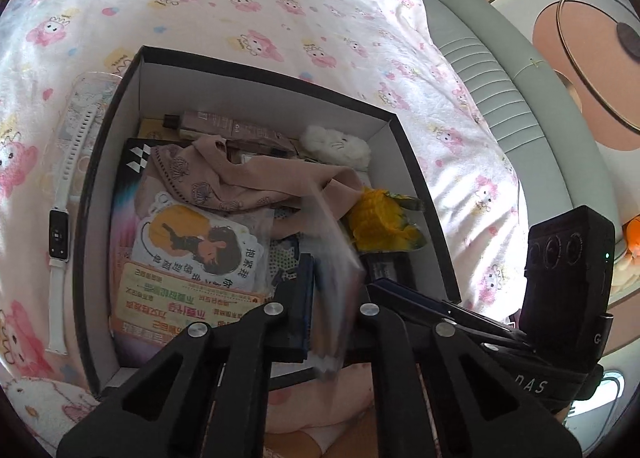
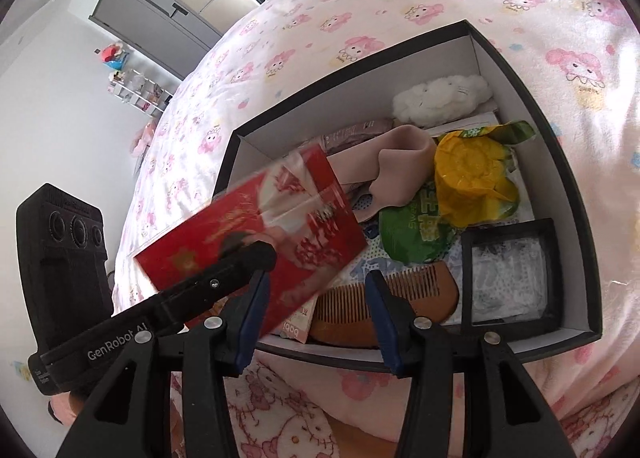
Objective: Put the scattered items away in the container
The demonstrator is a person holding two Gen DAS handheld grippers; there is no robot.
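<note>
A black box [image 1: 256,71] with a white inside stands on the pink cartoon bedspread and holds several items. My left gripper [image 1: 332,298] is shut on a flat red packet [image 2: 280,217], seen edge-on and blurred in the left wrist view, tilted over the box's near left part. My right gripper [image 2: 316,282] is open with nothing between its fingers, above a wooden comb [image 2: 400,298] lying just inside the box's [image 2: 560,137] near wall. On the bed to the left of the box lie a white smartwatch [image 1: 60,234] and a clear phone case [image 1: 86,105].
Inside the box lie a beige cloth [image 2: 400,153], a yellow and green wrapper [image 2: 472,177], a white plush [image 2: 440,97] and a small black frame [image 2: 512,278]. A grey padded headboard [image 1: 500,77] borders the bed. A wardrobe [image 2: 160,25] stands beyond it.
</note>
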